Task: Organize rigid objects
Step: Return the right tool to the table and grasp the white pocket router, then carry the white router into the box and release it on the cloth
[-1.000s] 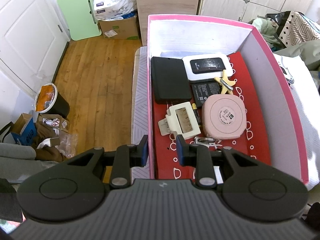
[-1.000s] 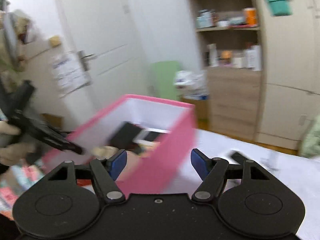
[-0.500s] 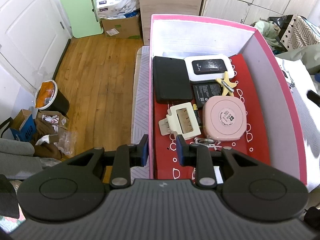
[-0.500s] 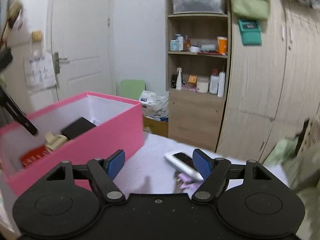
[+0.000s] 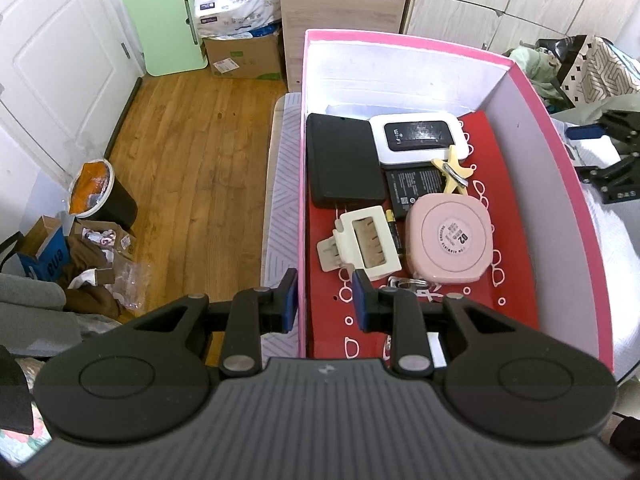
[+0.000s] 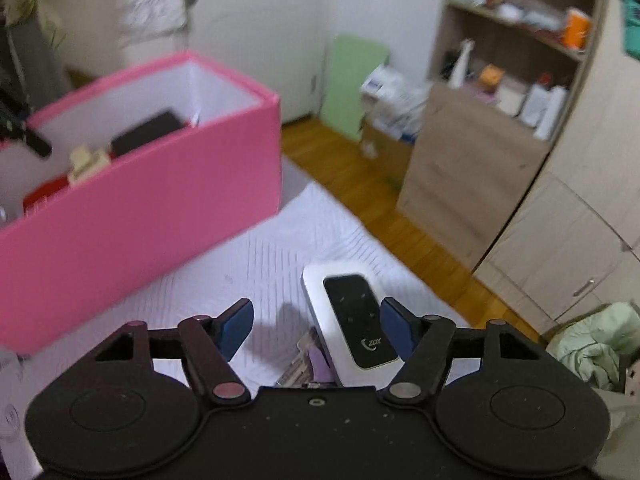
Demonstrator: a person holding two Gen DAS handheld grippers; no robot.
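The left tool [image 5: 325, 295] straddles the near left wall of the pink box [image 5: 568, 184], one blue pad outside and one inside. The wall stands in the narrow gap and whether the pads press on it cannot be told.

Ahead of this tool, on the box's red floor, lie a cream hair claw clip [image 5: 366, 242] just beyond the inner pad, a round pink case [image 5: 448, 237] to the clip's right, and a thin battery [image 5: 393, 229] between them. Farther ahead are a black power bank [image 5: 343, 160], a white pocket Wi-Fi router [image 5: 418, 136], a black battery pack [image 5: 416, 190] and a yellow star-shaped clip [image 5: 454, 170]. A key ring [image 5: 406, 283] sits just right of the inner pad.

The right tool [image 6: 316, 330] hangs low over the white bedspread [image 6: 248, 272], outside the box, which lies to its left. Its jaws are closing, with a second white device with a black face [image 6: 352, 320] between them, close against the right-hand pad and well apart from the left-hand one. Small purple items [image 6: 308, 364] lie partly under that device; what they are cannot be told.
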